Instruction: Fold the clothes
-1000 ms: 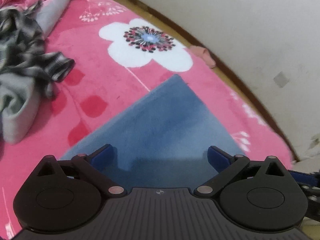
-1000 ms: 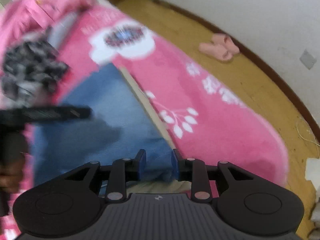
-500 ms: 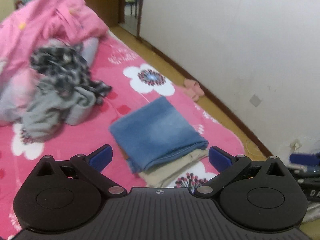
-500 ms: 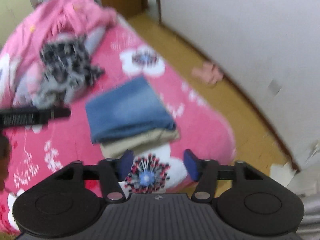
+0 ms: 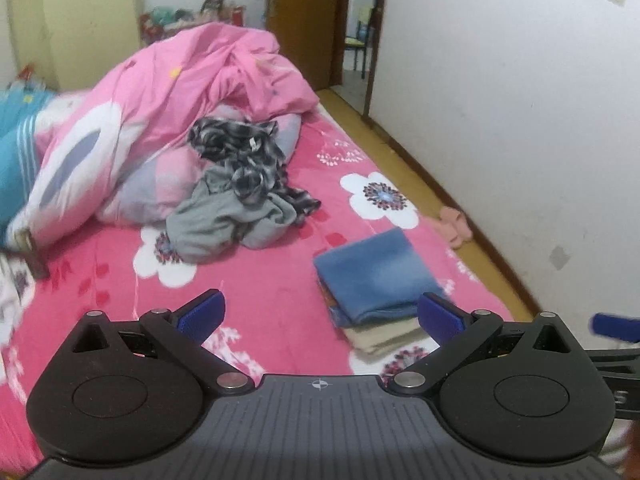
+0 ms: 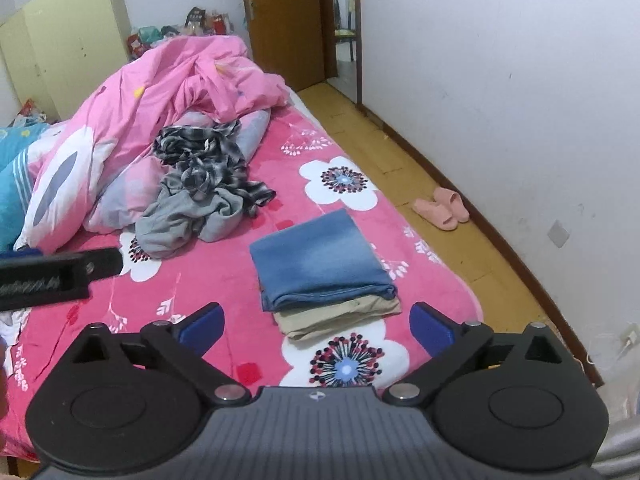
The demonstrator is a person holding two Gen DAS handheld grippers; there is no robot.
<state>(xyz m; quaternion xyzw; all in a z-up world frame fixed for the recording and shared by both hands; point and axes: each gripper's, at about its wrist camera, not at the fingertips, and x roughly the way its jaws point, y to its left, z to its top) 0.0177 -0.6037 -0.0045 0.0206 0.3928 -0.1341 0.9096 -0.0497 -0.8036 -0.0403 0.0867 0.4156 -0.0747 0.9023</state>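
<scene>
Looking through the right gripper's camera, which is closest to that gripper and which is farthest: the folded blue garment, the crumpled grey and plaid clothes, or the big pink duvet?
1. Folded blue garment, just ahead of the right gripper, atop a beige one.
2. Crumpled grey and plaid clothes, farther back, to the left.
3. Pink duvet, heaped at the bed's far end.

Home bedroom, bed (image 6: pixel 224 280) with pink quilt (image 6: pixel 168 80), wardrobe (image 6: pixel 68 40), slippers (image 6: pixel 442 208)

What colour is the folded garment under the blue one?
Beige garment, under the folded blue garment; clearest in the right wrist view.
</scene>
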